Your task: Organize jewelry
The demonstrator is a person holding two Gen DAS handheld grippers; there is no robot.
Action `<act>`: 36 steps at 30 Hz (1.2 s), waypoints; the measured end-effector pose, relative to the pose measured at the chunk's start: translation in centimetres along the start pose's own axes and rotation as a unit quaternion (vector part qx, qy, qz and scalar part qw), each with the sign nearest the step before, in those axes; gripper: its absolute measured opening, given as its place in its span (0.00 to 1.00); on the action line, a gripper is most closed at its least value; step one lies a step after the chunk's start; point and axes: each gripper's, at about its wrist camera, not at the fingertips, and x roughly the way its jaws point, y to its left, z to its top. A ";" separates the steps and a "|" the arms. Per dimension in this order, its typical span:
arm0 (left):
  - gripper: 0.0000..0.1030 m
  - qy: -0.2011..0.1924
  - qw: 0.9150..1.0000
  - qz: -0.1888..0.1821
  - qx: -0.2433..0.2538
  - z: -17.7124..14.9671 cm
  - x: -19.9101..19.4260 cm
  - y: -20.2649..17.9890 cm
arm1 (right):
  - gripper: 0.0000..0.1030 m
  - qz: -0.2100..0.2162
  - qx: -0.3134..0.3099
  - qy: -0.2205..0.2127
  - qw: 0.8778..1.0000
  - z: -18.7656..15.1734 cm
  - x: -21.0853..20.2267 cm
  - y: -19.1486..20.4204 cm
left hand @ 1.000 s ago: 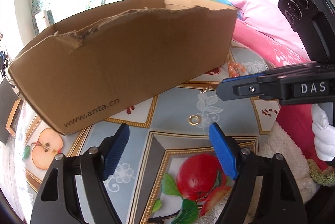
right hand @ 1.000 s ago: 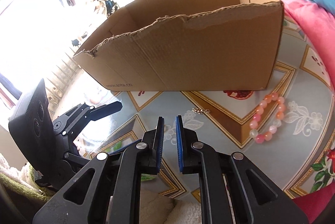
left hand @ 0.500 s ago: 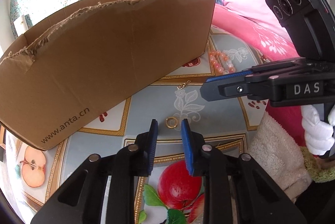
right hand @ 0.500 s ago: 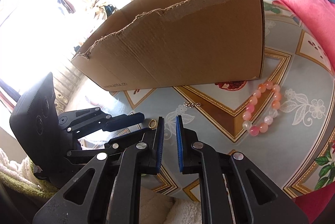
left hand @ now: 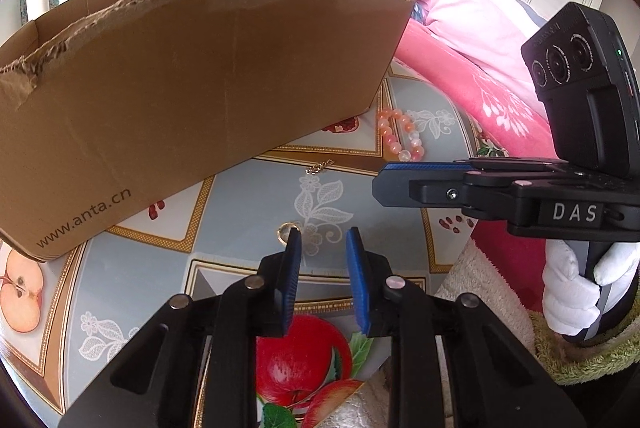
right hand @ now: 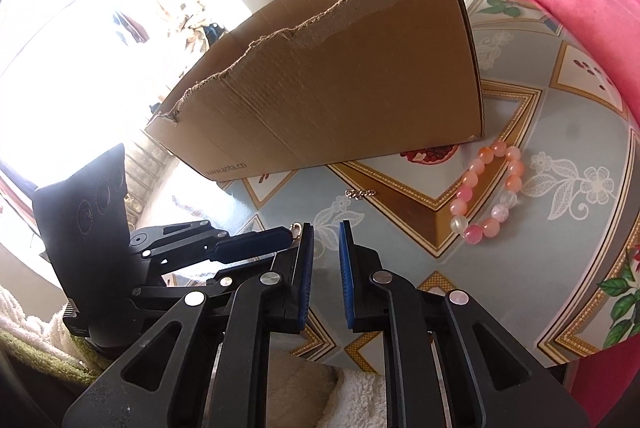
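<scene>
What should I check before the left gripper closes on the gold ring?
1. gold ring between the left gripper fingers: not ok, it lies just outside the left finger.
2. Left jaws parted and empty: ok.
3. right gripper apart from the ring: ok in the left wrist view.
4. cardboard box open on top: ok.
5. bead bracelet and small chain out of the approach path: ok.

Gold ring (left hand: pixel 286 230), small chain (left hand: pixel 319 166) and pink bead bracelet (left hand: pixel 400 140) lie flat beside cardboard box (left hand: pixel 192 88).
</scene>
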 end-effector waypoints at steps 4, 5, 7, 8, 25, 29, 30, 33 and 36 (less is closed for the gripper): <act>0.22 -0.003 1.000 -0.005 0.002 0.1 0.2 -0.3 | 0.13 0.001 0.002 -0.003 1.000 -0.2 -0.2 0.0; 0.22 -0.006 1.000 0.000 0.006 0.1 0.1 -0.4 | 0.13 0.001 0.001 -0.004 1.000 -0.2 -0.3 -0.1; 0.22 -0.014 1.000 0.015 0.018 0.2 -0.3 -0.5 | 0.13 0.003 0.003 -0.005 1.000 -0.3 -0.8 -0.4; 0.22 -0.017 0.999 0.026 0.025 0.2 -0.5 -0.5 | 0.13 0.005 0.005 -0.005 1.000 -0.3 -0.9 -0.6; 0.19 0.005 0.987 0.064 0.151 0.6 1.2 -0.1 | 0.13 0.005 0.009 -0.002 1.000 0.1 -0.6 -1.2; 0.12 0.003 0.985 0.059 0.164 0.5 1.2 -0.5 | 0.13 0.001 0.007 -0.002 1.000 0.3 -0.6 -1.2; 0.12 0.003 0.984 0.060 0.166 0.5 1.2 -0.6 | 0.13 0.000 0.006 -0.003 1.000 0.4 -0.7 -1.1; 0.11 -0.001 0.985 0.061 0.161 0.5 1.2 -0.6 | 0.13 -0.006 -0.001 -0.005 1.000 0.5 -0.7 -0.8; 0.11 -0.005 0.986 0.063 0.154 0.4 1.1 -0.6 | 0.13 -0.020 -0.016 -0.007 1.000 0.7 -0.7 -0.2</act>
